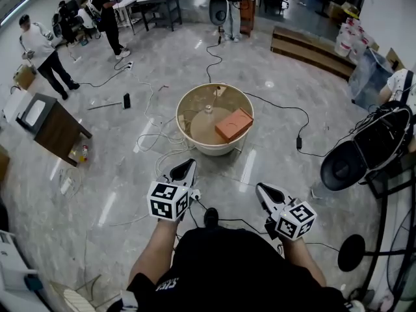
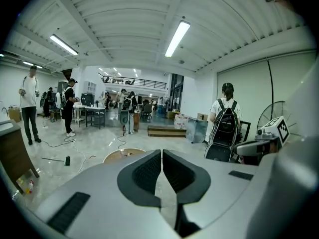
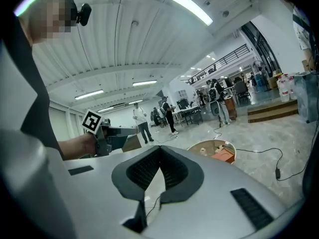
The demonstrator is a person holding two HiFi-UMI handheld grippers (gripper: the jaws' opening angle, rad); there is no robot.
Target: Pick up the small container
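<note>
A round beige tub (image 1: 184,103) stands on the floor ahead of me. Inside it lie an orange box (image 1: 234,124) and a small pale container (image 1: 208,109) near the middle. My left gripper (image 1: 188,164) and right gripper (image 1: 260,188) hover side by side short of the tub, both shut and empty. In the left gripper view the jaws (image 2: 162,154) meet with nothing between them, and the tub (image 2: 112,157) shows just beyond. The right gripper view shows its jaws (image 3: 159,151) shut, with the tub (image 3: 199,146) and orange box (image 3: 224,156) to the right.
Cables (image 1: 286,109) trail over the grey floor around the tub. A wooden cabinet (image 1: 55,127) stands at left, a black fan (image 1: 354,155) at right, a low step (image 1: 312,47) behind. Several people (image 1: 107,15) stand by tables at the back.
</note>
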